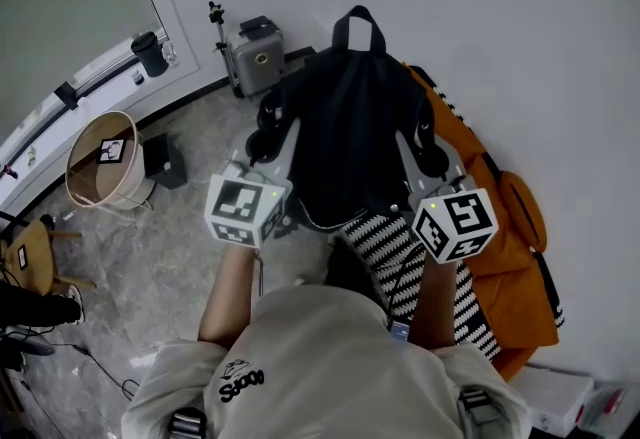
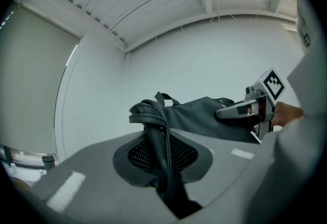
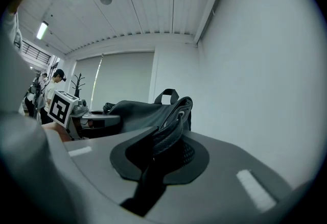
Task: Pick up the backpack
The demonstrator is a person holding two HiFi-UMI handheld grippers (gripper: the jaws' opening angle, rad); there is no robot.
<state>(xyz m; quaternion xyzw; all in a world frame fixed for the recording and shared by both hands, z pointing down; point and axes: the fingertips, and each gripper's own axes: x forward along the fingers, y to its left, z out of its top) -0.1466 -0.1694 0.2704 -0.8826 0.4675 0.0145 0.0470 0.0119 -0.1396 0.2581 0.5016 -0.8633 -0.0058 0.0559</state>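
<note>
Two strap pinches carry the whole load. That's the weak point.

Head view: backpack [image 1: 350,122] hangs in front of the person, close to the white wall [image 1: 530,17]. Left gripper [image 1: 268,132] is at its left edge and right gripper [image 1: 428,149] at its right edge. An orange jacket [image 1: 505,227] and a striped cloth [image 1: 385,252] lie right under it. I can't tell if the bag's bottom is clear of them. If it isn't, it could snag the cloth and drag it along.

Left gripper view: jaws almost together, clamped on the left shoulder strap [image 2: 159,141]. The strap is bunched and folded over itself ahead of the pads. Likely failure here is the padded mesh compressing and the strap creeping out. The bag would then swing onto the other grip.

Right gripper view: same story. Jaws nearly closed on the right shoulder strap [image 3: 171,141], which runs off at an angle toward the bag. An uneven pull between the hands would tilt the bag and load one strap more. Pulling the hands apart would peel the strap sideways out of the pads.

How the bag looks:
- Dark, soft fabric that sags between the two grips, with no rigid frame visible.
- Straps are mesh-padded with a webbing edge.
- Top carry handle [image 1: 358,25] stands up toward the wall, untouched.
- It looks fairly flat, so probably lightly packed, but that's a guess.
</note>
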